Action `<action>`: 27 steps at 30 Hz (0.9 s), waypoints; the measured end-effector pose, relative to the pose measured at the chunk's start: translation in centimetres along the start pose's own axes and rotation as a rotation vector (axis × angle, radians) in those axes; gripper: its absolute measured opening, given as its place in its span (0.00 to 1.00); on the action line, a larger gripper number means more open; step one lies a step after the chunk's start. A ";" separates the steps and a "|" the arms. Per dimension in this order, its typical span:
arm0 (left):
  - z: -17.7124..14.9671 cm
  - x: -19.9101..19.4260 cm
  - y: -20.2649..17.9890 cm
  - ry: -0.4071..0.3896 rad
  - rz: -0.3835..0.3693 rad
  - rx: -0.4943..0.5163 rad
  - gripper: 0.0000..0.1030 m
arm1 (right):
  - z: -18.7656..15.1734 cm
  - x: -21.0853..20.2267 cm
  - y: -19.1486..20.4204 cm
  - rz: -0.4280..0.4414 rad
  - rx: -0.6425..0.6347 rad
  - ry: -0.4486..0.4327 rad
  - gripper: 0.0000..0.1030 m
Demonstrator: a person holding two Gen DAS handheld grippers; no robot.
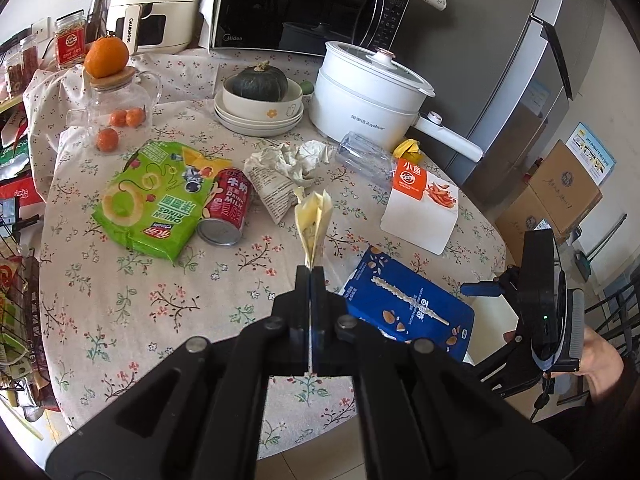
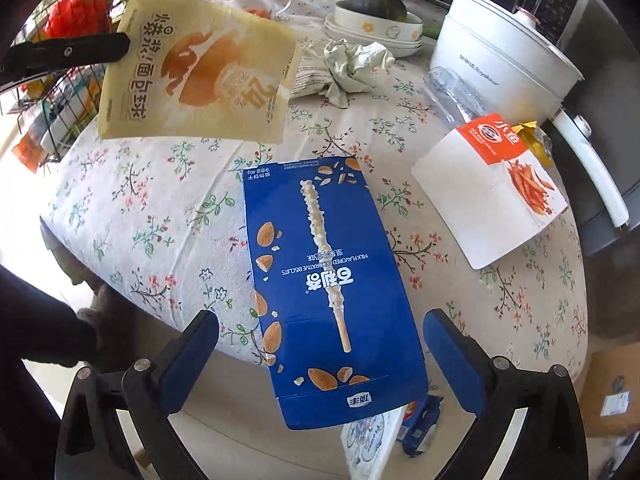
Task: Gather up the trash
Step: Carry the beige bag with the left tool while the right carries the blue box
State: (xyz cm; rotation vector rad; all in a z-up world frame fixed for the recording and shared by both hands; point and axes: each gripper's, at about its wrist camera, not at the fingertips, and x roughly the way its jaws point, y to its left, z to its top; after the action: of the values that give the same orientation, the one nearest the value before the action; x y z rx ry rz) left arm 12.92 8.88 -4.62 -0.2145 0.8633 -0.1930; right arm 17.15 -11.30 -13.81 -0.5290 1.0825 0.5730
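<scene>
My left gripper (image 1: 311,270) is shut on the bottom edge of a cream-yellow bread bag (image 1: 314,220), which it holds above the floral tablecloth (image 1: 132,312). The right wrist view shows that bag (image 2: 196,68) flat-on at the upper left. My right gripper (image 2: 324,344) stands open, its blue pads on either side of a blue biscuit box (image 2: 320,264) without touching it. The box overhangs the table's near edge. Also on the table lie a green onion-rings bag (image 1: 152,200), a red milk can (image 1: 226,210), crumpled paper (image 1: 296,160), a clear bottle (image 1: 364,154) and a white-and-orange box (image 1: 424,208).
A white electric pot (image 1: 368,92), stacked bowls holding a squash (image 1: 260,100) and a glass jar with oranges (image 1: 116,104) stand at the back of the table. A microwave (image 1: 304,4) and a fridge (image 1: 532,80) rise behind. Cardboard boxes (image 1: 560,196) sit on the floor at right, and a wire rack (image 1: 16,320) at left.
</scene>
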 end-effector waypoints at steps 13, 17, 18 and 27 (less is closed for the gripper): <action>0.1 0.4 1.4 0.027 -0.008 -0.015 0.00 | 0.0 4.6 -1.8 0.003 0.041 0.114 0.95; 0.0 -0.1 0.8 0.019 -0.025 -0.004 0.00 | -0.3 3.0 -2.0 -0.002 0.053 0.074 0.93; 0.0 -0.1 0.6 0.018 -0.030 -0.001 0.00 | -0.5 2.5 -2.0 -0.005 0.055 0.066 0.93; -0.3 0.0 -2.6 0.027 -0.090 0.047 0.00 | -4.4 -2.8 -2.9 -0.030 0.123 0.005 0.90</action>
State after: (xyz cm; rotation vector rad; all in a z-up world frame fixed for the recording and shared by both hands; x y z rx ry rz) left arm 12.49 6.31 -4.16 -0.2076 0.8759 -0.3005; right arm 15.22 -16.80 -12.58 -0.4392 1.1050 0.4760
